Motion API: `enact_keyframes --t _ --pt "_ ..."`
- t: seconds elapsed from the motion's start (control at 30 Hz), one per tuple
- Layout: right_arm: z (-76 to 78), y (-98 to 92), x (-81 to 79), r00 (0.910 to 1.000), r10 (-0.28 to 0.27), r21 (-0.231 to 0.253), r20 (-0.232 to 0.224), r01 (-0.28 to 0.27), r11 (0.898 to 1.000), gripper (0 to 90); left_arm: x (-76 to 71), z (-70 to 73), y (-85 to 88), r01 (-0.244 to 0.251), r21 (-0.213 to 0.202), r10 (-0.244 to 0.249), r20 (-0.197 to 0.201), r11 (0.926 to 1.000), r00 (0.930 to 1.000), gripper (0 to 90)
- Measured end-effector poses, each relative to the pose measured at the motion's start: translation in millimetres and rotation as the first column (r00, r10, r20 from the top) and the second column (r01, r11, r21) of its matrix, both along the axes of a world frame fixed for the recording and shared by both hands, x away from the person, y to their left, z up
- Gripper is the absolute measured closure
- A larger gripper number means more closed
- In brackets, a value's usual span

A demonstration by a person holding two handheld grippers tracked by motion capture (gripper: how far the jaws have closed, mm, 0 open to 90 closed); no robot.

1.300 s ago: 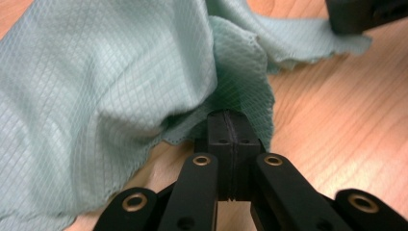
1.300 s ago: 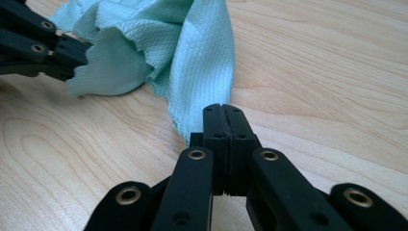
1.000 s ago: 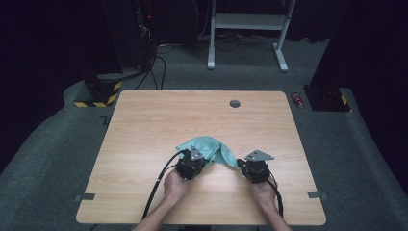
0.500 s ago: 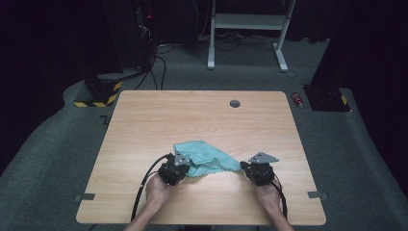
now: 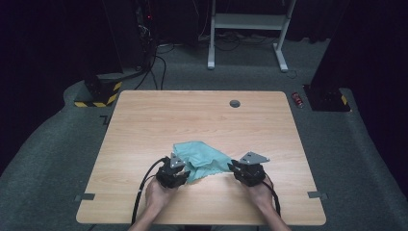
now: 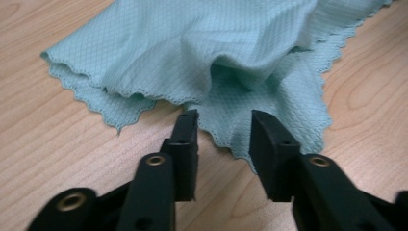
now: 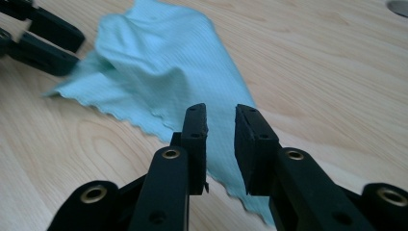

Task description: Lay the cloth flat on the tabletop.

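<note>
A teal cloth [image 5: 204, 159] lies rumpled on the wooden table [image 5: 192, 115], near its front edge, with a raised fold in the middle. My left gripper [image 5: 182, 169] is at the cloth's left end. In the left gripper view its jaws [image 6: 223, 120] have just been opening and stand apart over a scalloped corner of the cloth [image 6: 240, 62], not pressing it. My right gripper [image 5: 235, 168] is at the cloth's right end. Its jaws [image 7: 221, 113] have also just been opening and leave a narrow gap above the cloth's corner [image 7: 159, 72]. The left gripper's fingers [image 7: 48, 29] show beyond the cloth.
A round grommet hole [image 5: 235, 103] sits near the table's far edge. On the floor beyond are a white desk frame [image 5: 250, 21], cables, a yellow-and-black striped foot [image 5: 98, 94] and a small red thing [image 5: 299, 99].
The hands have drawn apart, the left one going left and toward the person, which pulled the cloth out wider. Both grippers have let go and the cloth lies on the table.
</note>
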State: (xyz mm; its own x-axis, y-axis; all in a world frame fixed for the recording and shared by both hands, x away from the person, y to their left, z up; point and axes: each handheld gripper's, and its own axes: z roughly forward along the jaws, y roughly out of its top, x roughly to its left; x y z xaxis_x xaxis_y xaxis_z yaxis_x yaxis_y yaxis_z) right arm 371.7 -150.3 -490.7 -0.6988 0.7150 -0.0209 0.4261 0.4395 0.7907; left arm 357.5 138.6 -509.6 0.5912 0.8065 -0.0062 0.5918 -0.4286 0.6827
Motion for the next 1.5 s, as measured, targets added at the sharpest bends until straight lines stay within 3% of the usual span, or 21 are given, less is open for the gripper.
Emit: enact_keyframes --t 0.27,0.33,0.5,0.63,0.73,0.77,0.83,0.9,1.2,1.5 --pt "-0.1 37.6 6.0 0.9954 0.096 -0.003 -0.007 -0.096 0.995 63.2 2.3 -5.9 -0.8 -0.052 0.005 0.052 0.010 0.9986 0.9986 47.2" --pt "-0.8 51.2 6.6 0.9931 0.117 0.000 -0.001 -0.117 0.993 56.3 2.4 -7.1 0.4 -0.056 0.001 0.056 0.019 0.9985 0.9983 43.2" --pt "-4.1 69.2 9.6 0.9881 0.154 -0.004 -0.007 -0.154 0.988 51.7 1.1 -12.9 4.6 -0.077 -0.041 0.079 0.052 0.9961 0.9955 39.3" --pt "-7.2 75.8 15.4 0.9875 0.156 -0.012 -0.025 -0.156 0.988 52.6 -0.1 -16.0 7.2 -0.072 -0.051 0.076 0.086 0.9961 0.9934 38.1" --pt "-7.9 82.5 21.2 0.9860 0.161 -0.050 -0.044 -0.163 0.985 71.5 -0.1 -17.2 7.1 -0.080 -0.060 0.085 0.088 0.9950 0.9925 36.1" --pt "-7.9 82.5 21.2 0.9860 0.161 -0.050 -0.044 -0.163 0.985 71.5 -0.1 -17.2 7.1 -0.080 -0.060 0.085 0.088 0.9950 0.9925 35.5" --pt "-8.1 83.9 23.3 0.9862 0.160 -0.067 -0.043 -0.162 0.984 83.0 1.1 -17.1 7.8 -0.077 -0.055 0.082 0.089 0.9955 0.9926 35.0" --pt "-7.0 83.5 25.1 0.9862 0.160 -0.074 -0.042 -0.163 0.984 89.0 1.8 -17.1 8.2 -0.076 -0.055 0.081 0.088 0.9956 0.9929 34.3" --pt "7.9 70.8 36.9 0.9940 0.106 -0.054 -0.029 -0.107 0.993 89.9 6.0 -17.3 12.1 -0.077 -0.056 0.082 0.091 0.9954 0.9925 33.5" --pt "17.0 39.5 49.2 0.9994 0.004 -0.019 -0.033 -0.005 1.000 90.0 10.5 -17.5 17.3 -0.058 -0.056 0.063 0.086 0.9967 0.9943 31.5"
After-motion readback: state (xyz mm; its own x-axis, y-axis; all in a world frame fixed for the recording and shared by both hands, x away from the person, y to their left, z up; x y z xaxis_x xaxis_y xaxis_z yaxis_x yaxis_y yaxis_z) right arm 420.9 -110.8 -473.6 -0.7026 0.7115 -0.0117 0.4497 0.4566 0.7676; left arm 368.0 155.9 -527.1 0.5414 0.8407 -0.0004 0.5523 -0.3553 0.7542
